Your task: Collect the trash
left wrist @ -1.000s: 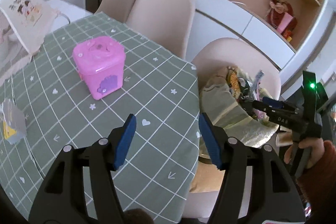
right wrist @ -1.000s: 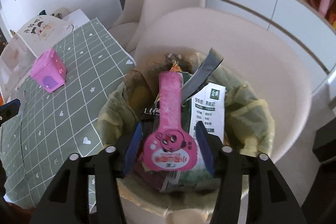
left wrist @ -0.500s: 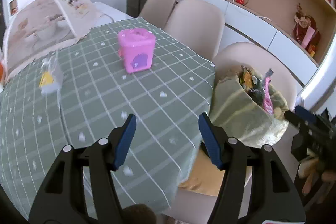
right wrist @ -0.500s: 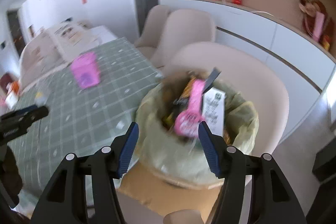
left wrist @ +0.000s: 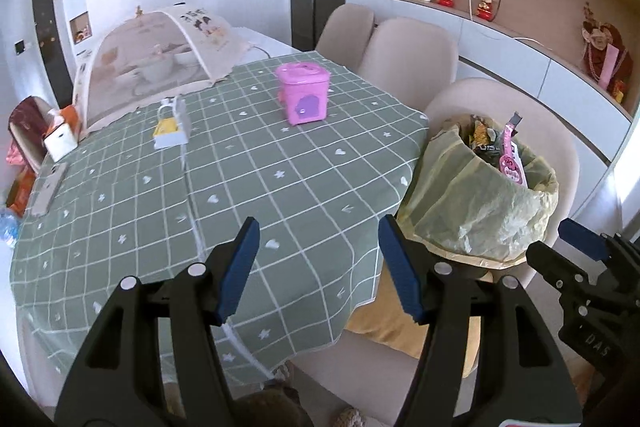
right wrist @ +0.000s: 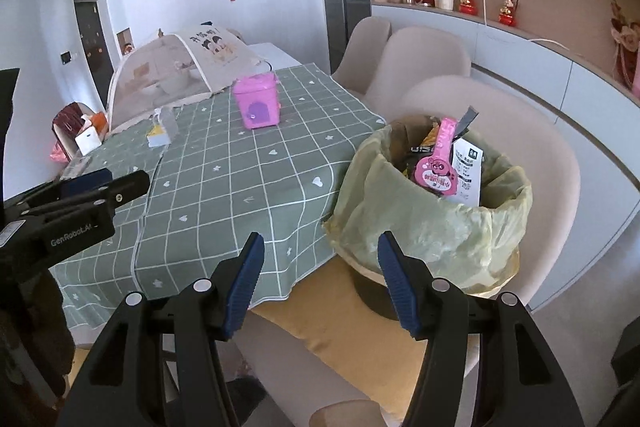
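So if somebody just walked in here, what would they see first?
Probably the bright pink box standing alone on the green checked tablecloth. Next, the stuffed trash bin on the chair beside the table, with a pink wrapper sticking out of its yellow bag. At the table's far end sits a mesh food cover.

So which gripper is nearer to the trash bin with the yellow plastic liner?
Right. The right gripper is just in front of the trash bin on the chair, open and empty. The left gripper is further left, over the green checked tablecloth.
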Tool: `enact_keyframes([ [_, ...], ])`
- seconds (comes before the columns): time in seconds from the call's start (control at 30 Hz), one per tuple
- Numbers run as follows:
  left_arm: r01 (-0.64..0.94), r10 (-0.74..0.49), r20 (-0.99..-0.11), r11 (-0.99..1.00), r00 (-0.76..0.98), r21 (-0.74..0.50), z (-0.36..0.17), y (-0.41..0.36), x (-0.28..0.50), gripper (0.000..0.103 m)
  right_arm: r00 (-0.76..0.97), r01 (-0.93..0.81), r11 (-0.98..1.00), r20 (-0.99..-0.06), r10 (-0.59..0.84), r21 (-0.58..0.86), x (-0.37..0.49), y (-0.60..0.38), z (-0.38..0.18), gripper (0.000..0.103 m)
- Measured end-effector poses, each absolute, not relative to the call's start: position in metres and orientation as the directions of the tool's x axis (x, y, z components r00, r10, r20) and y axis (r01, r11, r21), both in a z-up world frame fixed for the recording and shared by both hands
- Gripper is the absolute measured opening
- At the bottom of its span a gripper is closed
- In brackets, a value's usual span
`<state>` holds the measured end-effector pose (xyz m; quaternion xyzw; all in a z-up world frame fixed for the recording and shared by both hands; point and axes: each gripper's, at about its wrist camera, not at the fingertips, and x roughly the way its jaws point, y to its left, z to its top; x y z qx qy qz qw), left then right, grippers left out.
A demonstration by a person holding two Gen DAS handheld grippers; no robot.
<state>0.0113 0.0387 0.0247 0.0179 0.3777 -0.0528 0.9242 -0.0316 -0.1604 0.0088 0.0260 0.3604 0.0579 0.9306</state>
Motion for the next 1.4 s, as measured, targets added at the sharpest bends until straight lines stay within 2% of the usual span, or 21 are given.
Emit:
enact_keyframes([
  [0.33,0.102,-0.066,-0.651,0.995,0.756,0.019,0.038,0.044,-0.018,0.059,0.75,-0.096,0.993,-0.65,0.12,0.073,-0.052,-0.153,0.009,0.056],
  [0.87,0.02,-0.009,-0.636,1.0,0.772,0.01,0.045,0.064,-0.045,0.059,0.776,-0.115,0.993,-0.62,0.115,0.04,-0.068,-0.14,0.018,0.056],
  [1.4,0.034,-0.018,-0.633,0.999,0.774,0.013,0.048,0.063,-0.05,0.059,0.791,-0.099,0.994,-0.602,0.107,0.047,-0.074,-0.144,0.021,0.056],
])
